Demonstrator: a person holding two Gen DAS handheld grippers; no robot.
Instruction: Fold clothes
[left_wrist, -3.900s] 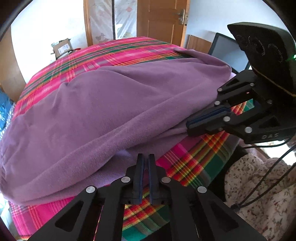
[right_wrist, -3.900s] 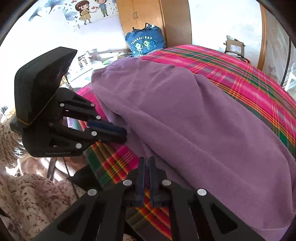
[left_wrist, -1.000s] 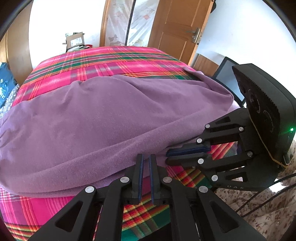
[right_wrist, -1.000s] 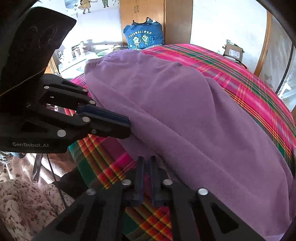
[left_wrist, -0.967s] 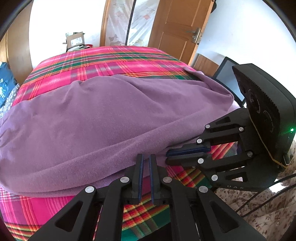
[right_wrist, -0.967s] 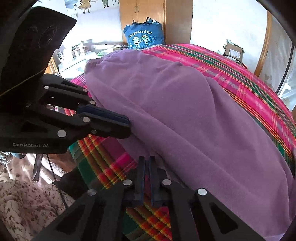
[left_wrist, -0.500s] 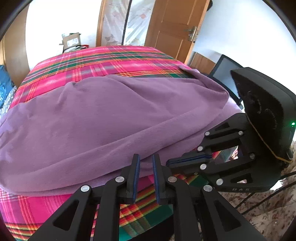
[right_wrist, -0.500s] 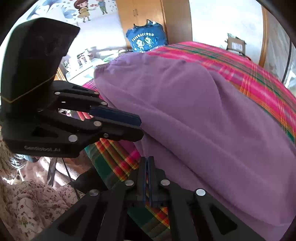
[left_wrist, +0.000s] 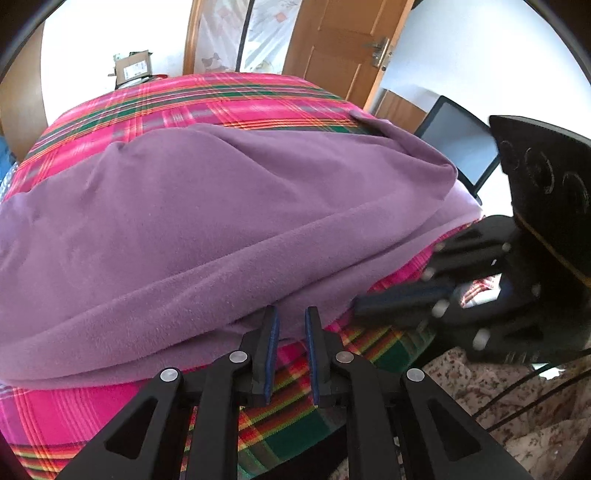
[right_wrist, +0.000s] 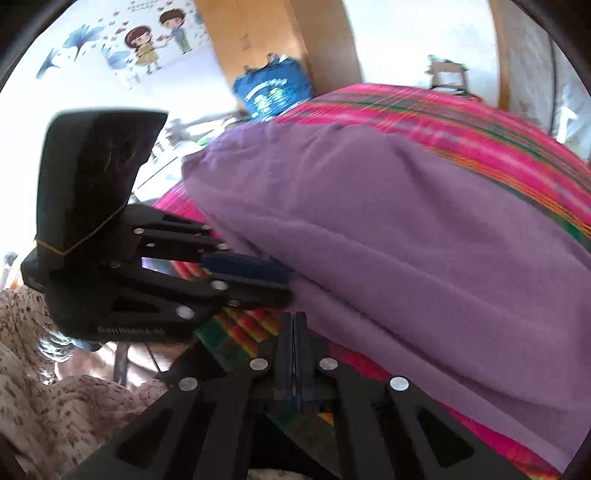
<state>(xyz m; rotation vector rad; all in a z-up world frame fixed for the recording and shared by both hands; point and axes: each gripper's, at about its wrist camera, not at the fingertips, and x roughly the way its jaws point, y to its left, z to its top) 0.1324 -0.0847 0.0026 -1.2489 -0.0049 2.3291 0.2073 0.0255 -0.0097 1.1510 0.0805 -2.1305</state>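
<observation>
I'm spreading my left gripper (left_wrist: 291, 325) slightly at the purple fleece garment's (left_wrist: 207, 236) near hem to pinch it; right gripper (right_wrist: 294, 325) pressed together, empty, beside it

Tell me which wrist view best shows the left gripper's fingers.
Left wrist view: the left gripper shows both blue-padded fingers sharply, slightly apart at the purple cloth edge. The right wrist view shows them side-on, overlapping.

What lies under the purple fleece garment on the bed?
The pink plaid bedcover shows around the purple fleece garment on the far side and near edge. Whatever is beneath the garment's middle, or between its folded layers, is covered.
</observation>
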